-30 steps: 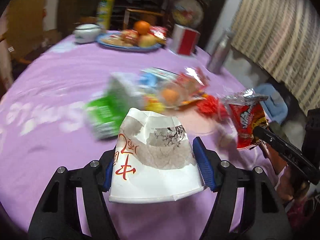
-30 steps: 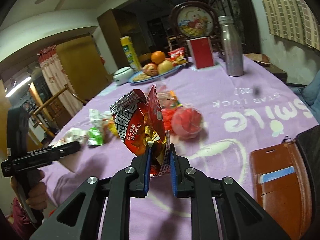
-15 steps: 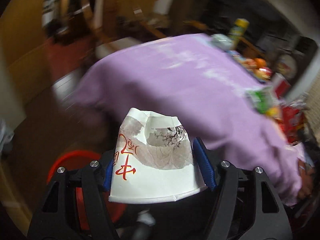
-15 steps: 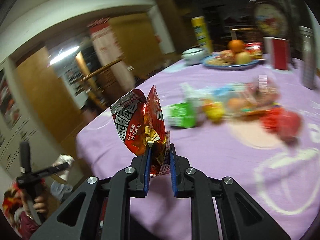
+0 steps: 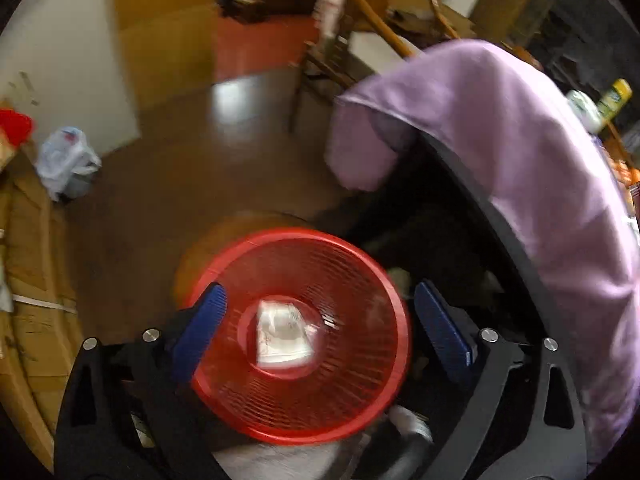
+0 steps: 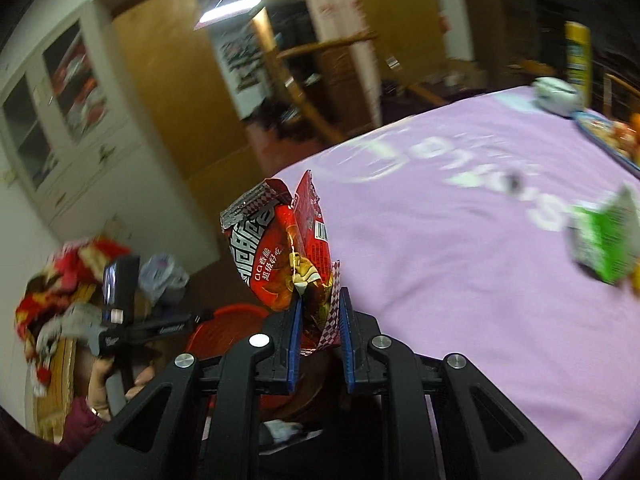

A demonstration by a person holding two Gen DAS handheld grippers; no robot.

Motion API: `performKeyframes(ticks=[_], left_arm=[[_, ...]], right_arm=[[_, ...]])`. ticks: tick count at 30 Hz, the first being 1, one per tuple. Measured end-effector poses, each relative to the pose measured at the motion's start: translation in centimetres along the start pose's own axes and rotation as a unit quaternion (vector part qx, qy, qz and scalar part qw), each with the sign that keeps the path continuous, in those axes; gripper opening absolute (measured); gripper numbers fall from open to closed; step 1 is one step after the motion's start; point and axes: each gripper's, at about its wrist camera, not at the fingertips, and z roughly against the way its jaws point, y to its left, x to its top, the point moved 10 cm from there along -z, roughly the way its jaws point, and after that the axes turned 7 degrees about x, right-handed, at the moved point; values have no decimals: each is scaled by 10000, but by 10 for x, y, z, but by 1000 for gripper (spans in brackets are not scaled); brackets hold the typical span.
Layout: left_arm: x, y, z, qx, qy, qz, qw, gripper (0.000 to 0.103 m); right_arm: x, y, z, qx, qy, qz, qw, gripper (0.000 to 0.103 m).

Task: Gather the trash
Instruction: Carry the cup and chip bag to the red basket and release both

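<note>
L tongs [image 5: 318, 326] gape wide w/ nothing held, above red mesh bin [image 5: 300, 336] at frame bottom-centre, crushed paper cup [image 5: 282, 332] lying in bin's bottom; R tongs [image 6: 319, 316] clamp red snack bag [image 6: 280, 256] mid-frame, beside purple-clothed bench [image 6: 460, 280].

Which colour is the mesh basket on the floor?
Red; the mesh basket shows best in the left wrist view.

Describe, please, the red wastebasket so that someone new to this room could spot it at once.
Start at the round table under the purple tablecloth. On the brown floor beside its edge stands the red wastebasket, below the open left gripper. It alone is round red mesh, with a crumpled paper cup inside.
</note>
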Motion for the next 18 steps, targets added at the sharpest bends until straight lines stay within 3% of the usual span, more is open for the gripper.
performKeyframes(ticks=[2, 6, 11, 13, 14, 18], left_arm=[[7, 16, 0, 393, -185, 40, 9990, 93], [16, 48, -2, 841, -374, 285, 9953, 93], [24, 71, 3, 832, -497, 752, 9924, 93], [27, 78, 4, 935, -562, 791, 9909, 94], [28, 82, 4, 1010, -581, 806, 9899, 94], [28, 82, 0, 951, -526, 840, 9905, 94]], right_arm=[[-5, 21, -23, 157, 281, 116, 9994, 17], [-16, 60, -76, 401, 890, 361, 9946, 17], [-29, 107, -131, 678, 1479, 671, 9844, 21], [-33, 124, -148, 810, 1644, 713, 9805, 34], [-34, 122, -149, 810, 1659, 732, 9801, 41], [-31, 131, -156, 718, 1604, 813, 9811, 42]])
